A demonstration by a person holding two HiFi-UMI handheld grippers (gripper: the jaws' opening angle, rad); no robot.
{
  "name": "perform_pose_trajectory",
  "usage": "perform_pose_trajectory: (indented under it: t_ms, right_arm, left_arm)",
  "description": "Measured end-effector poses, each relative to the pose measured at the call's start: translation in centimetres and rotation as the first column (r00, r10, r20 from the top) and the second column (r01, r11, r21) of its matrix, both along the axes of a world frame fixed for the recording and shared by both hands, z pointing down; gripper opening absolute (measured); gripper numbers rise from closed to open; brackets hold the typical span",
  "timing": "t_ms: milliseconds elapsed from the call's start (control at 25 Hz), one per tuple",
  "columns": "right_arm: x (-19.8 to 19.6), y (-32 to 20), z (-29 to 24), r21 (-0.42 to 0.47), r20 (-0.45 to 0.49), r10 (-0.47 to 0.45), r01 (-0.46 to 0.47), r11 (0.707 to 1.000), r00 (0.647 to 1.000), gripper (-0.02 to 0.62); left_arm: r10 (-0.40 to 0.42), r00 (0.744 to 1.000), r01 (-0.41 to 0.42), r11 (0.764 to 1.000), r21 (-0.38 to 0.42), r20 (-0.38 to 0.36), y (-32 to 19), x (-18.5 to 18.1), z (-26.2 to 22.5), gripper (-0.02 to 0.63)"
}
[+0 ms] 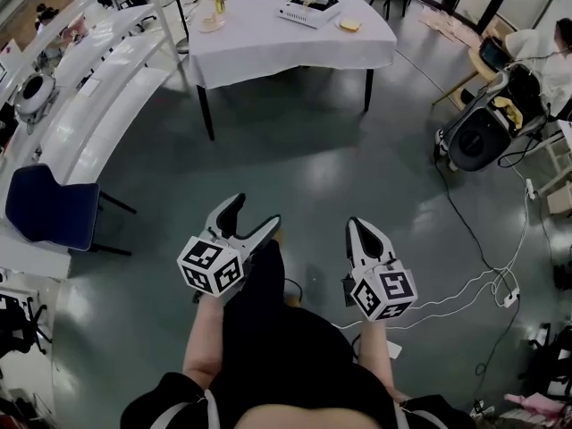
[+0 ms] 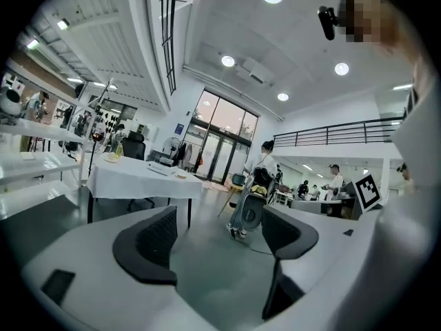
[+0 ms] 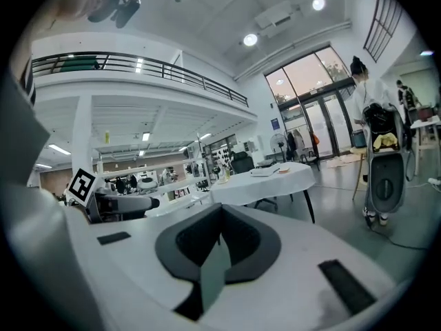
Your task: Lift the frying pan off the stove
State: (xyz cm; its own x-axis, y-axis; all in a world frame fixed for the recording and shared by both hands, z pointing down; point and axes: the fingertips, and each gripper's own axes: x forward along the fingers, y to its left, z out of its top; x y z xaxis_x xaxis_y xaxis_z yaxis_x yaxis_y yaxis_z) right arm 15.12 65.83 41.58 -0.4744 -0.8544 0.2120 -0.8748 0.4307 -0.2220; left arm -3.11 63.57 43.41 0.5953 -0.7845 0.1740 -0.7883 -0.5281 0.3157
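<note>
The grey floor [image 1: 322,168] fills most of my head view. At the top centre stands a table [image 1: 268,43] under a white cloth, well apart from both grippers. A long white counter [image 1: 98,96] runs down the upper left, with a dark blue chair [image 1: 49,208] below it. A grey cart [image 1: 487,123] sits at the right edge.

On the table lies a flat white appliance [image 1: 308,9] with something pale on top. It is too small for me to say whether that is the frying pan.

My left gripper [image 1: 255,211] hangs at lower centre with its jaws wide apart and only floor between them. My right gripper [image 1: 359,226], just beside it, has its jaws pressed together on nothing.
</note>
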Motion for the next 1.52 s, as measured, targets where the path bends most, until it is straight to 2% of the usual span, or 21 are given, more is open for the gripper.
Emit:
perform_pose_trajectory:
  t_ms: [160,360,600,800,1040,1520]
  right_arm:
    - [0.0,-2.6,0.3,0.002,-0.01,0.008,-0.008,1.0,1.0,0.003]
    - [-0.6,-8.3,-0.6,0.012,-0.009,0.019,-0.019,1.0,1.0,0.003]
    - [-2.0,-16.3,-2.6,0.029,-0.014,0.045,-0.045,0.999,0.999,0.003]
    - [-4.3,-21.9,-3.3,0.044,-0.005,0.039,-0.039,0.998,0.999,0.003]
    - [-6.2,-26.8,-3.0,0.048,-0.05,0.036,-0.033,0.998,0.998,0.003]
    - [-8.7,-35.4,-2.2,0.042,-0.032,0.052,-0.051,0.998,0.998,0.003]
  left_arm:
    - [0.018,1.0,-0.018,1.0,-0.007,0.0,-2.8,0.2,0.8,0.394]
    - [0.002,1.0,-0.001,1.0,0.023,-0.012,-9.3,-1.3,-0.8,0.394]
    - [0.023,1.0,-0.023,0.999,0.048,0.005,-17.7,-3.1,-2.8,0.394]
    - [0.026,1.0,-0.026,0.997,0.069,0.007,-23.4,-4.8,-4.0,0.394]
    - [0.008,1.0,-0.008,0.999,0.051,0.001,-28.1,-7.2,-3.3,0.394]
    - [0.004,1.0,-0.004,0.999,0.043,0.014,-36.4,-10.6,-2.3,0.394]
